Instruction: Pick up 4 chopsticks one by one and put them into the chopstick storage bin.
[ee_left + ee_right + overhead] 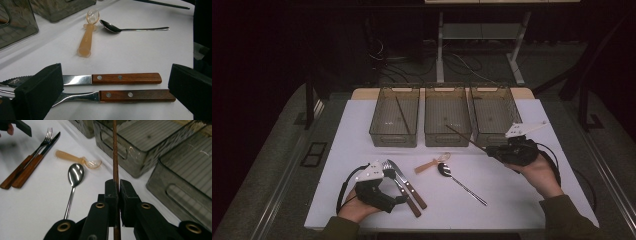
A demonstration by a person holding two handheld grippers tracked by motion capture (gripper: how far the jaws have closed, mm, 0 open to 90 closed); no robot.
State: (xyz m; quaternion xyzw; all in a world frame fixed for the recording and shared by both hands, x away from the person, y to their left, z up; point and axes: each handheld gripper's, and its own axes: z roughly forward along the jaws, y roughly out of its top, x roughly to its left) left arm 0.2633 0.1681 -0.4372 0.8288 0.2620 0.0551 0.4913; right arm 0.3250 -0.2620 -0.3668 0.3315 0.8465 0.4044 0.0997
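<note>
My right gripper (493, 149) (118, 186) is shut on a thin brown chopstick (464, 138) (115, 150). The stick points left and away, toward the front wall of the middle clear bin (447, 140). At the table's front left, my left gripper (396, 186) (115, 87) stands open. Its jaws straddle the wooden handles of a knife (408, 184) (126, 78) and a fork (398, 186) (137, 95) that lie side by side, touching neither. A second chopstick (401, 112) lies inside the left bin (393, 138).
A metal spoon (457, 181) (130, 29) (75, 173) and an orange plastic spoon (432, 163) (87, 40) (75, 158) lie mid-table between my grippers. A third clear bin (492, 137) stands at the back right. White table surface runs along the front edge.
</note>
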